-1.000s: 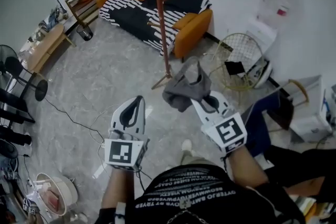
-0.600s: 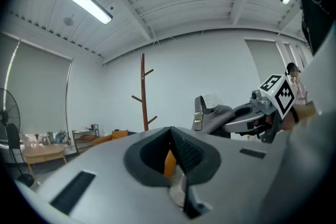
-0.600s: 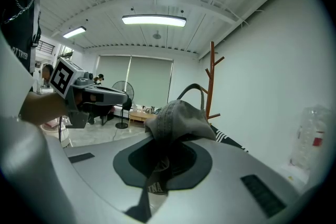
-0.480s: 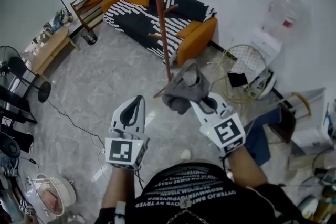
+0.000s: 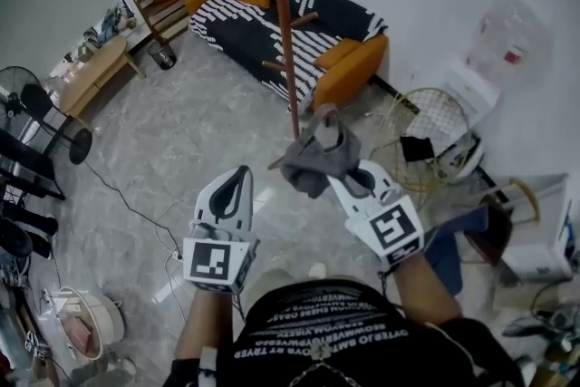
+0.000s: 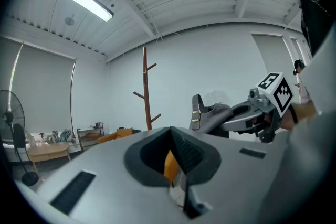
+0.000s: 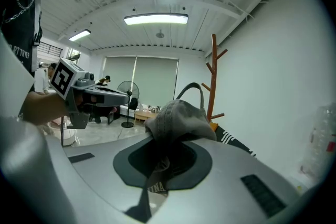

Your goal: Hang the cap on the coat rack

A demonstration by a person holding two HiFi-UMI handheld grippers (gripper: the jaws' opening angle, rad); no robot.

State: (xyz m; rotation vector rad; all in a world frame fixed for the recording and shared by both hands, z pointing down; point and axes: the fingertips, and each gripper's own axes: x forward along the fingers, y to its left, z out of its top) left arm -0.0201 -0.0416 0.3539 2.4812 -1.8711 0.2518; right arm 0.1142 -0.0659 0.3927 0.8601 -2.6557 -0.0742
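Grey floor (image 5: 181, 140) below; cap (image 5: 319, 149) seemingly pinched between right gripper (image 5: 341, 176) jaws.

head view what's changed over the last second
The person has stepped toward the coat rack: its pole and the sofa sit nearer and slightly rightward in view. Unchanged: right gripper stays shut on the grey cap, left gripper shut and empty, both held out front.

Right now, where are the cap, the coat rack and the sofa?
cap (image 5: 319, 151), head view, on its grey crown.
coat rack (image 5: 284, 32), head view, on its upright pole.
sofa (image 5: 240, 27), head view, on its striped seat.
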